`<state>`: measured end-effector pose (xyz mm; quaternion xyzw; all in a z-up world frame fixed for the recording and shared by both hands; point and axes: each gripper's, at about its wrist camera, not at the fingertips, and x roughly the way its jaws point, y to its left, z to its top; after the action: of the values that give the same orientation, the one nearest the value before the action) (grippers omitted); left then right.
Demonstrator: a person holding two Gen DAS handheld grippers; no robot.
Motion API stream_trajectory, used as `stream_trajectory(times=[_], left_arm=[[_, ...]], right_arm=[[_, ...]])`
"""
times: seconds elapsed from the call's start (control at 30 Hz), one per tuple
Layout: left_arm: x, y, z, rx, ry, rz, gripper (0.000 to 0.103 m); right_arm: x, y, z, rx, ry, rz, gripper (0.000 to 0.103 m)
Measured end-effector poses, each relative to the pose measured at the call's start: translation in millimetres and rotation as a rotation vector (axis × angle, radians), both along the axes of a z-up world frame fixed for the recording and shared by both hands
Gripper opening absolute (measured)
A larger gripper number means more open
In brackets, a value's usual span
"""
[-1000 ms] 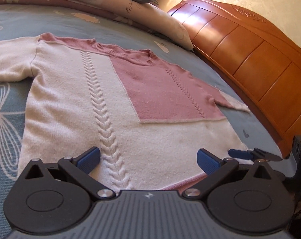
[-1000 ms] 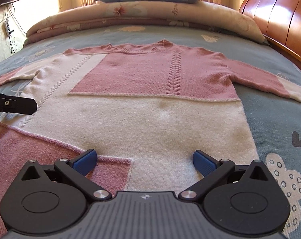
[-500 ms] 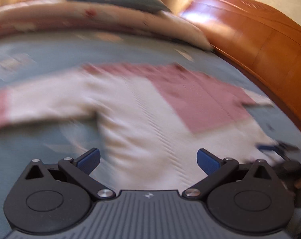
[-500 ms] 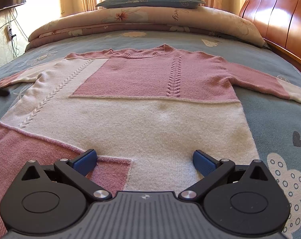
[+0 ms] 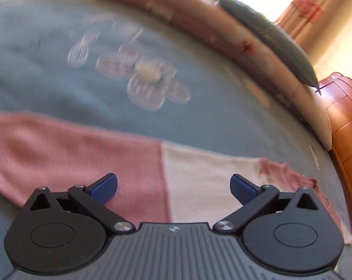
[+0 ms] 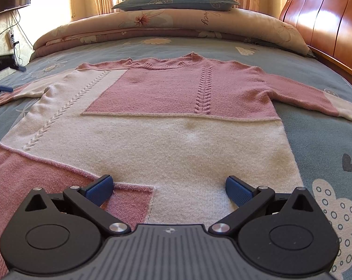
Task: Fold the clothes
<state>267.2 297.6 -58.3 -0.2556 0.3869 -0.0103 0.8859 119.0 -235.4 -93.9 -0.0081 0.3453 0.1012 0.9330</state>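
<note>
One pink-and-cream sweater [image 6: 166, 121] lies flat on the bed [image 6: 320, 126], both sleeves spread. The right tongs [image 6: 168, 187] hover spread apart at its 6 o'clock hem; the left tongs [image 5: 173, 186], likewise apart, hang over one sleeve [image 5: 120, 161] at 9 o'clock.

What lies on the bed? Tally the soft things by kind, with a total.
Pink-and-cream knitted sweater: 1
Grey-blue flowered pillow: 1
Rolled beige floral quilt: 1
Total: 3
</note>
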Motion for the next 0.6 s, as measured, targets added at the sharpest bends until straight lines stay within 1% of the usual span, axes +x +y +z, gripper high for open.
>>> stream_trajectory(times=[0.03, 0.1, 0.23, 0.37, 0.43, 0.5, 0.6], left_arm=[[-5, -2, -2, 0.011, -0.022, -0.008, 0.102], [-15, -3, -1, 0.029, -0.035, -0.017, 0.102], [-24, 2, 5, 0.053, -0.011, -0.024, 0.102], [-19, -3, 27, 0.028, -0.054, -0.046, 0.102], [-12, -15, 32, 0.007, -0.079, -0.082, 0.102], [-2, -30, 27, 0.012, -0.077, -0.119, 0.102], [7, -44, 11, 0.037, -0.025, -0.131, 0.102]], right_arm=[[0, 0, 0, 0.0, 0.0, 0.0, 0.103], [0, 0, 0, 0.001, -0.001, 0.0, 0.103], [0, 0, 0, 0.002, -0.001, -0.001, 0.103], [0, -1, 0, 0.003, -0.002, -0.002, 0.103], [0, 0, 0, 0.001, -0.002, -0.003, 0.103], [0, 0, 0, 0.001, -0.002, -0.003, 0.103], [-1, 0, 0, 0.0, -0.002, -0.004, 0.103]])
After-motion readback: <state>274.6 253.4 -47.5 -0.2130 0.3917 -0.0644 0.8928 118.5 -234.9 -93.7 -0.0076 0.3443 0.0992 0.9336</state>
